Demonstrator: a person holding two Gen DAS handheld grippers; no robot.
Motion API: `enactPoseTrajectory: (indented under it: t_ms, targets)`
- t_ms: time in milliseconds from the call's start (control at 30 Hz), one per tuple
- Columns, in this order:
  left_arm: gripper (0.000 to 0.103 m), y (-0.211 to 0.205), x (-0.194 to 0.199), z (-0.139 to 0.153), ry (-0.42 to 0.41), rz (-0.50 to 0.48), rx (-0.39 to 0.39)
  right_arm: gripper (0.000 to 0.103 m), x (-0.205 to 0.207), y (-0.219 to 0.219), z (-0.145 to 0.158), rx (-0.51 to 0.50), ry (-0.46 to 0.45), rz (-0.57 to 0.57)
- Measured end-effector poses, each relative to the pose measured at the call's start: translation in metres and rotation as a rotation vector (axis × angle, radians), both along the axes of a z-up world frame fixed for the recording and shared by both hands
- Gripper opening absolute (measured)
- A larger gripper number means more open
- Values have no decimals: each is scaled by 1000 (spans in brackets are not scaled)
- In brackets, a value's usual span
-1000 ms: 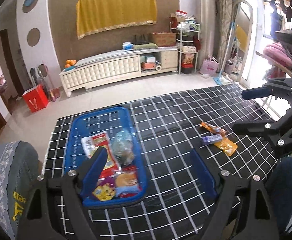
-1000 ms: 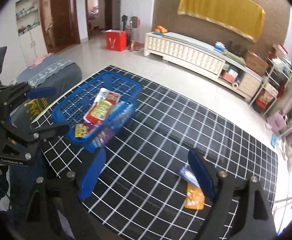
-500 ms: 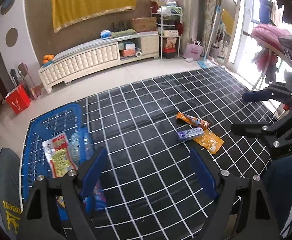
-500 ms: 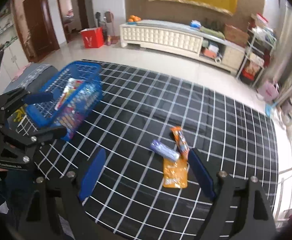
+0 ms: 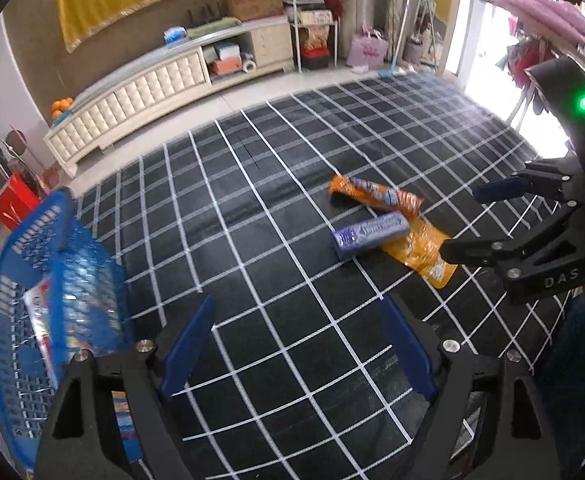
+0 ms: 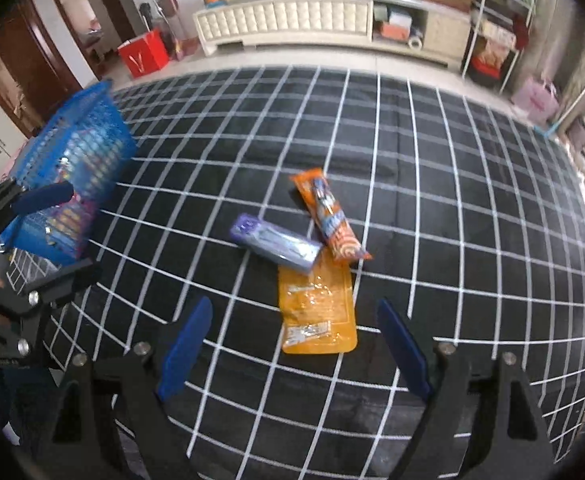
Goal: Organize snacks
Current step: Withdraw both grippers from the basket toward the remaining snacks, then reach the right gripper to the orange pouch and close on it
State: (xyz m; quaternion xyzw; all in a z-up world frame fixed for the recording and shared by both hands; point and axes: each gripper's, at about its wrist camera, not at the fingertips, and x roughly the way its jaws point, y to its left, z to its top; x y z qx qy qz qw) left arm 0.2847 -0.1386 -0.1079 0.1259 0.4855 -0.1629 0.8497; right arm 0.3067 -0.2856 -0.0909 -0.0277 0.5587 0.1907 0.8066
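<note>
Several snacks, blurred, apparently already in blue basket [image 6: 72, 152] at left; orange stick pack [image 6: 328, 216], purple bar [image 6: 274, 244], orange pouch [image 6: 316, 312] left mid-frame; left gripper [image 5: 296, 344] and right gripper [image 6: 292, 344] both wide, empty.

Count on the black grid cloth [image 6: 432, 184]: three loose snacks — one orange tube pack [image 6: 329, 216], one purple bar [image 6: 274, 243], one flat orange pouch [image 6: 316, 312], all bunched together and touching. One blue basket [image 6: 72, 152] at the cloth's left edge, holding several packets; exact number can't be read through the blur. Two grippers in view, left gripper [image 5: 298, 350] and right gripper [image 6: 292, 346], each with two blue-padded fingers.
</note>
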Motion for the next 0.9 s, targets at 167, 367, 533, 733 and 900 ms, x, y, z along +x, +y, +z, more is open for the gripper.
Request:
enactPoseTrajectory:
  t_ms: [167, 367, 533, 733, 900]
  targets:
    - [83, -4, 15, -29, 65, -7, -10, 88, 9, 3, -36, -22, 69, -2]
    - [83, -4, 18, -47, 106, -14, -29, 87, 19, -3, -61, -28, 79, -58]
    - [83, -4, 17, -53, 109, -21, -24, 87, 18, 3, -63, -62, 61, -15]
    - [83, -1, 13, -55, 121, 2, -31, 66, -4, 16, -59, -125, -18, 73]
    - [83, -2, 2, -47, 100, 2, -22, 44, -15, 14, -55, -110, -41, 86]
